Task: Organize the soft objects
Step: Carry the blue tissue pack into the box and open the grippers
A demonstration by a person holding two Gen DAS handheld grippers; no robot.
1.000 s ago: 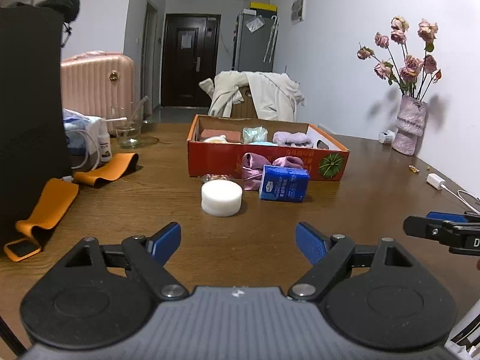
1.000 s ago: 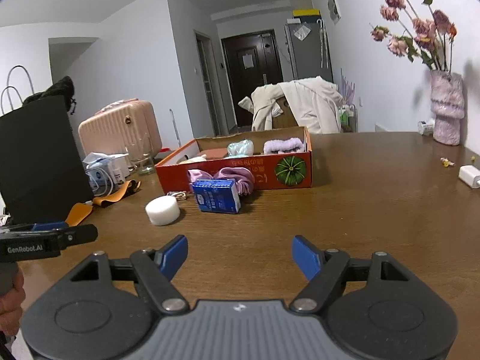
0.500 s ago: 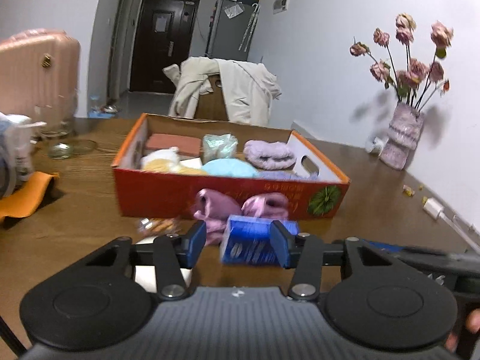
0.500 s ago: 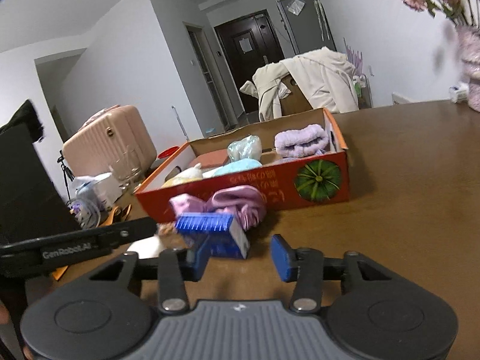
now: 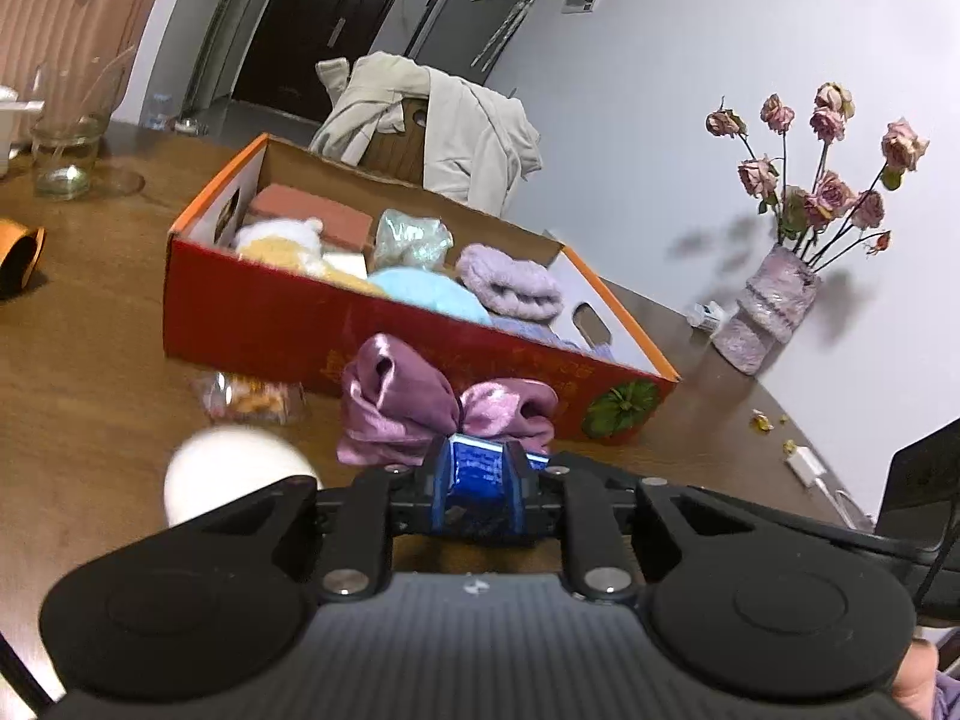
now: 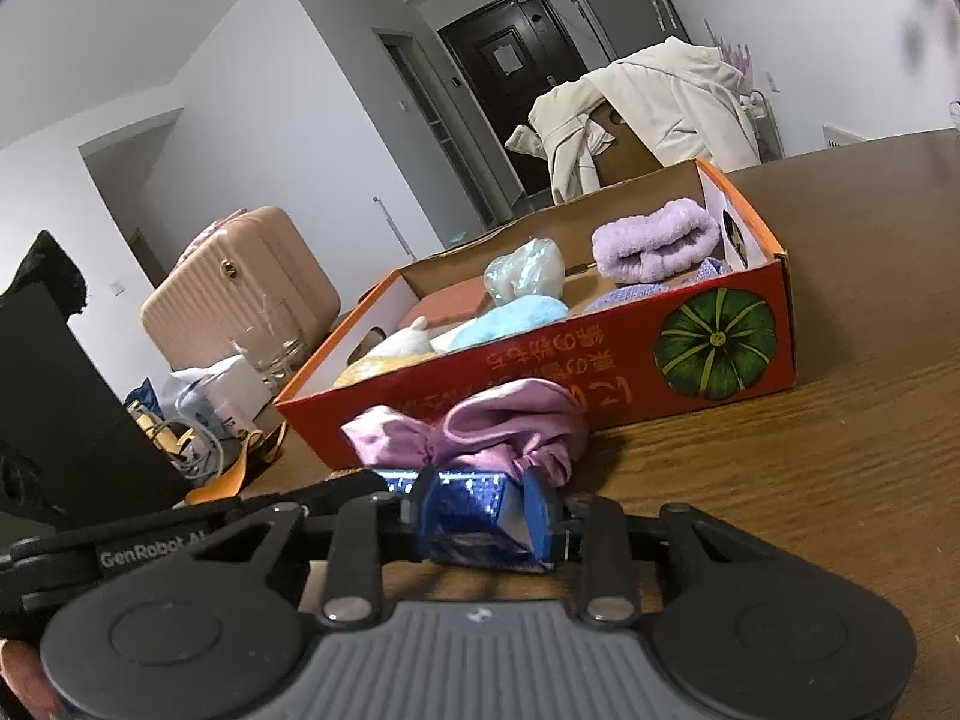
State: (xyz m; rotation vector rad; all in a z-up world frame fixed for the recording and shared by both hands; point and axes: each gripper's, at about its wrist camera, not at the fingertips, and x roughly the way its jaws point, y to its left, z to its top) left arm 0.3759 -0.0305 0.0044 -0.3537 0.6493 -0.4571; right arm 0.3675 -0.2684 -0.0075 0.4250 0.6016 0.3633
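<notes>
A blue tissue pack [image 5: 477, 483] lies on the wooden table in front of the red cardboard box [image 5: 252, 312]. My left gripper [image 5: 477, 480] is shut on the pack from one side. My right gripper [image 6: 480, 516] is shut on the same blue pack [image 6: 474, 510] from the other side, squeezing it. A purple satin scrunchie [image 5: 432, 402] lies just behind the pack against the box; it also shows in the right wrist view [image 6: 498, 426]. The box [image 6: 606, 372] holds a lilac fleece band [image 6: 657, 237], a light blue soft item [image 6: 510, 318] and a cream plush [image 5: 279, 243].
A white round puff [image 5: 231, 471] and a small snack packet [image 5: 249, 399] lie left of the pack. A vase of dried roses [image 5: 774, 312] stands right. A glass [image 5: 63, 150], an orange strap [image 5: 18, 249], a pink suitcase [image 6: 240, 288] and a black bag [image 6: 54, 414] are left.
Both grippers moved forward to the blue pack and closed on it from opposite sides. The pack now looks squeezed between them.
</notes>
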